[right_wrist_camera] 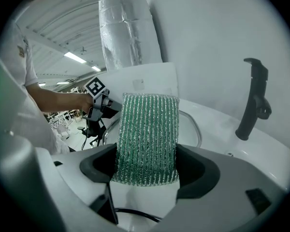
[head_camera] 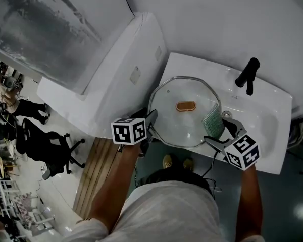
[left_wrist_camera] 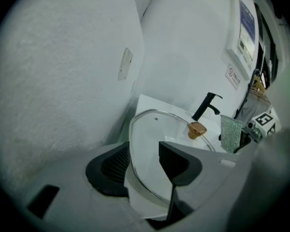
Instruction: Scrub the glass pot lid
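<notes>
Over sink point(head_camera: 272, 116) | glass lid point(head_camera: 172, 122) clear, amber knob point(head_camera: 186, 106) | left tool point(left_wrist_camera: 144, 153) clamps it

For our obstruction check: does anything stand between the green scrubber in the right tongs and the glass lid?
Nothing visible does. The green scrubber, clamped in the right tongs, sits right at the edge of the glass lid. The black tap stands behind, off that path.
</notes>
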